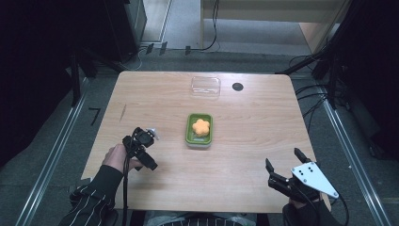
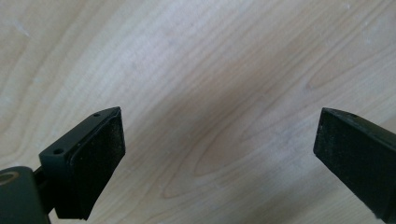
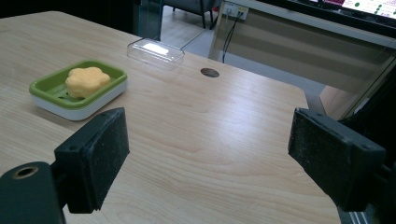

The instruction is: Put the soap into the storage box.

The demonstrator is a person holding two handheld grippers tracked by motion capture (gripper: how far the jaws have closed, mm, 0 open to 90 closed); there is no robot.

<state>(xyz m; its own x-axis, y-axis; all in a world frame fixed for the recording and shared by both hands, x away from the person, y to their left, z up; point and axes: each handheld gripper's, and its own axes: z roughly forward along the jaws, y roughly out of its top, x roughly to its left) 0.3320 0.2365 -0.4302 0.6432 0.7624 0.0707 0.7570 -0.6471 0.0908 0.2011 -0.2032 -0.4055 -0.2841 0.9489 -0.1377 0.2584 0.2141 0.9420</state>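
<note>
An orange flower-shaped soap point(image 1: 201, 125) point(image 3: 86, 80) lies in a green soap dish point(image 1: 190, 133) point(image 3: 46, 88) with a white base, at the middle of the wooden table point(image 1: 235, 155). A clear plastic lid point(image 1: 205, 87) point(image 3: 155, 52) rests near the far edge. My left gripper point(image 1: 151, 149) is at the left of the dish, pointing down at bare wood, open, with nothing between its jaws point(image 2: 217, 154). My right gripper point(image 1: 284, 160) stands open near the front right corner, its jaws wide apart and empty point(image 3: 208, 154), facing the dish from some distance.
A round cable hole point(image 1: 237, 86) point(image 3: 209, 72) sits in the table beside the lid. Dark stands and cables ring the table on the floor. A pale wooden bench point(image 1: 263, 9) stands beyond the far edge.
</note>
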